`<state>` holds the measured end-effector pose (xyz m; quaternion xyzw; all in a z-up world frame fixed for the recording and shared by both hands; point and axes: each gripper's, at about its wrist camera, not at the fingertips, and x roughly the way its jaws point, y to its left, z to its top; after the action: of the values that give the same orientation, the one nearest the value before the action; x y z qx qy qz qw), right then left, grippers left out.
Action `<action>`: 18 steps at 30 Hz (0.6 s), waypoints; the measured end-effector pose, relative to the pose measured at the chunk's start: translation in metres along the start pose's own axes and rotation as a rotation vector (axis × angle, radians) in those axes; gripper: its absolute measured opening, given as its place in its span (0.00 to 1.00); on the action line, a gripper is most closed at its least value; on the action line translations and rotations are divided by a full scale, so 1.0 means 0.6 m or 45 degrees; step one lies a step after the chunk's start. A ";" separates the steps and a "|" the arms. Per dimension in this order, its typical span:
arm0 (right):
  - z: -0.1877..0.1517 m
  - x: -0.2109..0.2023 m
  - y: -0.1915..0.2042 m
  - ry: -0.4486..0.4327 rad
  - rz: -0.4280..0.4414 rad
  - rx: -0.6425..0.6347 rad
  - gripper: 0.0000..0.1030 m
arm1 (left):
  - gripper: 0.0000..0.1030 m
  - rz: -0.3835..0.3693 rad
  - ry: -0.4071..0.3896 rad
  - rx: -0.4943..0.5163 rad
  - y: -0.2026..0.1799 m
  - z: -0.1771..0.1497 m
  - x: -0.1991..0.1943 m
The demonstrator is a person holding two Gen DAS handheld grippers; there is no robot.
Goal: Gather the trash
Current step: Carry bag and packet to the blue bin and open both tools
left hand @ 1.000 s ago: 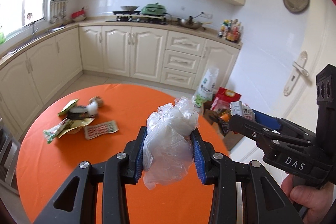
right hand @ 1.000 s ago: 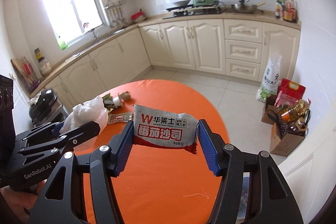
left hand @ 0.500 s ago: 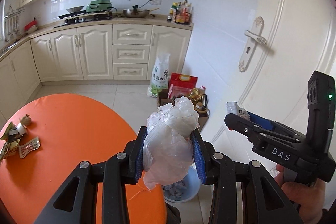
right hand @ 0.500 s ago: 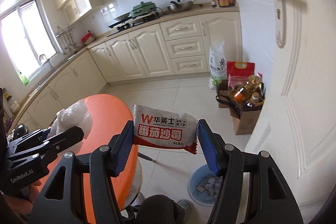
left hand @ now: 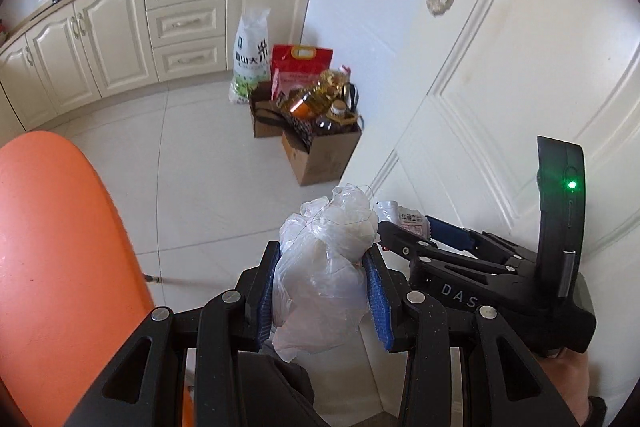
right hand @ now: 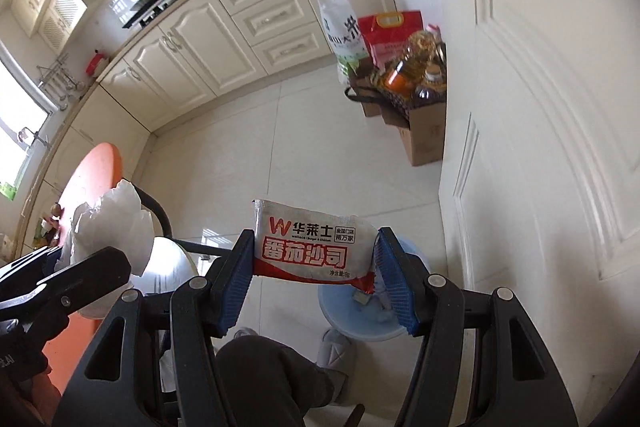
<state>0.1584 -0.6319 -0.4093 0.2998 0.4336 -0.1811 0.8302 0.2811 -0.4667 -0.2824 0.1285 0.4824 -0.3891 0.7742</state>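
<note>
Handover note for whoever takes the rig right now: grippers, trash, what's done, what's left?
Left gripper: shut on a crumpled plastic bag.
Right gripper: shut on a ketchup sachet.
Both are off the orange table; the blue bin sits on the floor below the right gripper.
Done: two pieces picked up.
Left: drop both in the bin; more wrappers wait on the table.

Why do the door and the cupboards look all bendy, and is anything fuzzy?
Both wrist views use a fisheye lens, so the white panelled door and cream kitchen cupboards curve towards dark round corners. In the right wrist view the door's edge is slightly smeared, yet the red-and-white sauce sachet stays sharp. In the left wrist view the crumpled clear plastic bag is crisp too.
</note>
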 end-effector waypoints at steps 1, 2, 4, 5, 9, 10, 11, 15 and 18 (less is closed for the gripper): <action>-0.004 0.017 -0.009 0.026 -0.002 0.018 0.59 | 0.35 0.004 0.032 0.005 -0.001 0.010 0.023; -0.008 0.029 -0.013 0.046 0.002 0.035 0.60 | 0.36 -0.007 0.071 0.003 -0.001 0.020 0.047; -0.014 0.056 -0.031 0.082 0.018 0.090 0.60 | 0.36 0.014 0.129 0.011 -0.005 0.044 0.090; -0.014 0.067 -0.039 0.092 0.029 0.114 0.60 | 0.36 0.020 0.145 0.008 -0.006 0.057 0.109; -0.017 0.103 -0.069 0.132 0.067 0.223 0.62 | 0.40 0.032 0.205 0.004 -0.021 0.116 0.179; -0.015 0.110 -0.074 0.139 0.068 0.242 0.64 | 0.41 0.032 0.225 0.005 -0.024 0.125 0.196; -0.016 0.116 -0.081 0.146 0.073 0.267 0.66 | 0.47 0.037 0.239 0.002 -0.025 0.132 0.207; -0.017 0.123 -0.101 0.154 0.051 0.338 0.85 | 0.75 0.081 0.261 -0.011 -0.020 0.129 0.231; -0.020 0.115 -0.112 0.138 0.037 0.357 0.93 | 0.81 0.118 0.264 -0.031 -0.012 0.116 0.228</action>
<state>0.1521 -0.6775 -0.4944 0.4282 0.4441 -0.2114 0.7581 0.3529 -0.5768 -0.3618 0.1809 0.5582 -0.3315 0.7388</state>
